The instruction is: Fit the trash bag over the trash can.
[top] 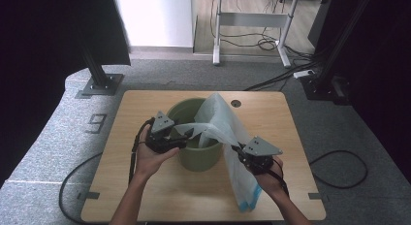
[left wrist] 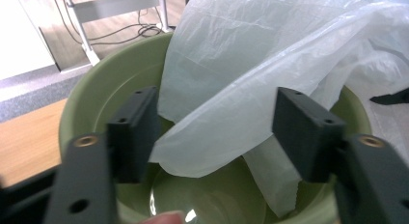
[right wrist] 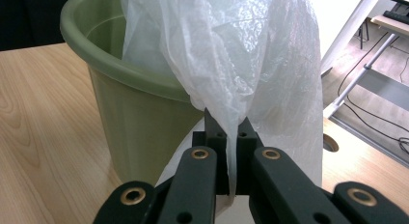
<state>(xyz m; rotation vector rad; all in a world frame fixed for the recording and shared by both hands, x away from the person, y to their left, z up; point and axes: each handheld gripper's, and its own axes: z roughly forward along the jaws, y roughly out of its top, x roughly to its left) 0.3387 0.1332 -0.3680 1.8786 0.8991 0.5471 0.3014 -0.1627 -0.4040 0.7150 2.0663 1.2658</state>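
A thin white plastic bag point(top: 220, 120) drapes over the near rim of a green bucket point(top: 198, 154) at the middle of the wooden table point(top: 121, 176), its tail hanging down the bucket's right side. The right gripper point(right wrist: 226, 137) is clamped tight on a gathered fold of it. The left gripper point(left wrist: 214, 132) hangs over the bucket's mouth, jaws apart, with the bag's edge lying between them unpinched.

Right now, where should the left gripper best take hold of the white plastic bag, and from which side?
Probably the loose folded edge of the white plastic bag hanging over the green bin. It lies between the left gripper jaws, untouched. Come from the person's side, above the rim. The right gripper already pinches the other end.
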